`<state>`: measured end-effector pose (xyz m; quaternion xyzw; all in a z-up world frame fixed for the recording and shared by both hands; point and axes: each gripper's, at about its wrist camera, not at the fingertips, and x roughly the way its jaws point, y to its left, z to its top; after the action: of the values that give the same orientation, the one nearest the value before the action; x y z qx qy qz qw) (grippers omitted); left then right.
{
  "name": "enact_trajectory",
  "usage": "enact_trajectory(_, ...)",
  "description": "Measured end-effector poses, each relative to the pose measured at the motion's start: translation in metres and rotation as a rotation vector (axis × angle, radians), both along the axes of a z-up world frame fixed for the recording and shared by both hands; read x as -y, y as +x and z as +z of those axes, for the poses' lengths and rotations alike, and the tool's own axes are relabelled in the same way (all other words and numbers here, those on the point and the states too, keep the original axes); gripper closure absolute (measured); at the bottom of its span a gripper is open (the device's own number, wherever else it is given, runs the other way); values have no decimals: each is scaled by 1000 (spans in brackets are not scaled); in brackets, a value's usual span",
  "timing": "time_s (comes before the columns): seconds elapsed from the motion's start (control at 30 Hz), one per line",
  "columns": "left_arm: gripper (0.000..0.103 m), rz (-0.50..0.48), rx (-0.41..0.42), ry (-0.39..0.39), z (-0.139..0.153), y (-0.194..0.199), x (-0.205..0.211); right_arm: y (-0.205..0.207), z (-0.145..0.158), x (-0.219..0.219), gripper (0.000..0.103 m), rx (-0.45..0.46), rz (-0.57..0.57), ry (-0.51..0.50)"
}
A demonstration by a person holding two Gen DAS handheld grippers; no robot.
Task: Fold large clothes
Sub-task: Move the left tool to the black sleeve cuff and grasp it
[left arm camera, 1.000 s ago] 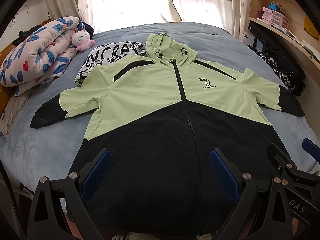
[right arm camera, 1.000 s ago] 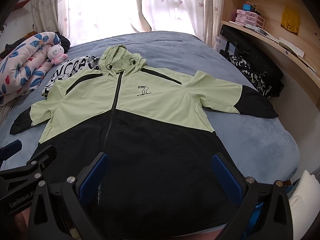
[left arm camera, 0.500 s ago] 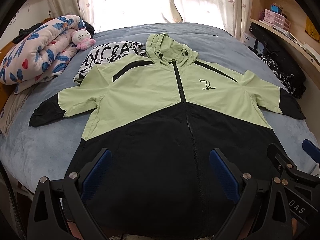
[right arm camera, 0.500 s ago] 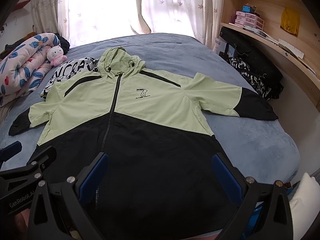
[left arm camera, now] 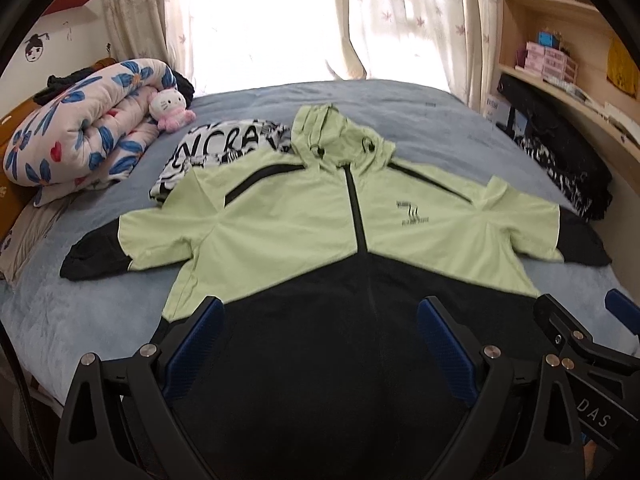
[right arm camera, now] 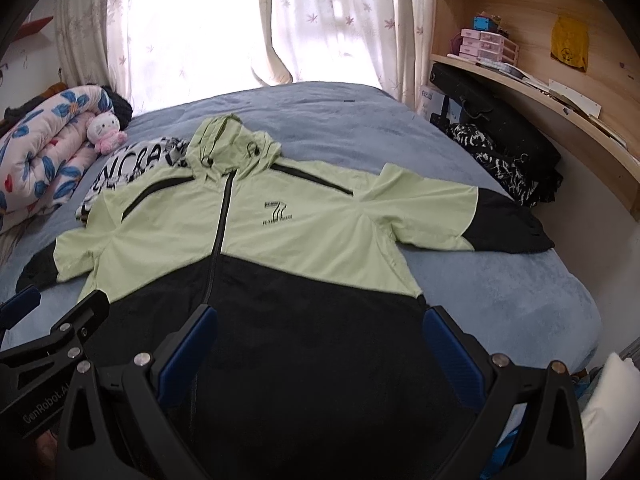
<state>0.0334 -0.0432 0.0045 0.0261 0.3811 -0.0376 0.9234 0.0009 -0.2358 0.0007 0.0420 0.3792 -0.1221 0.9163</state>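
Note:
A hooded jacket (left arm camera: 288,236) (right arm camera: 304,240), pale green above and black below, lies front up and zipped on a blue-grey bed (left arm camera: 80,320) (right arm camera: 520,300). Both sleeves spread sideways, with black cuffs at the ends. Its hood points toward the window. My left gripper (left arm camera: 320,340) hovers open above the black hem, its blue pads wide apart and holding nothing. My right gripper (right arm camera: 316,344) is open as well, over the hem a little further right. In the left wrist view the right gripper (left arm camera: 580,328) shows at the right edge.
A rolled floral quilt (left arm camera: 80,144) and a pink plush toy (left arm camera: 170,110) lie at the bed's far left. A black-and-white printed cloth (left arm camera: 224,152) sits under the jacket's left shoulder. Dark clothes (right arm camera: 500,156) are piled along the right under wooden shelves (right arm camera: 540,92).
Both cameras have tilted upward and pulled back a little, so the jacket sits lower in the views and more window shows. The jacket and both open grippers are otherwise unchanged.

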Motion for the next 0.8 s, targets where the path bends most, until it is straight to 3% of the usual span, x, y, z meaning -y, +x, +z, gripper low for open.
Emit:
enact_trajectory(0.4, 7, -68, 71, -139, 54, 35, 23, 22, 62, 32, 0, 127, -28, 20)
enact_trajectory(0.63, 6, -129, 91, -135, 76, 53, 56, 35, 98, 67, 0, 179, 11, 93)
enact_trajectory(0.8, 6, -184, 121, -106, 81, 65, 86, 41, 106, 105, 0, 213, 24, 100)
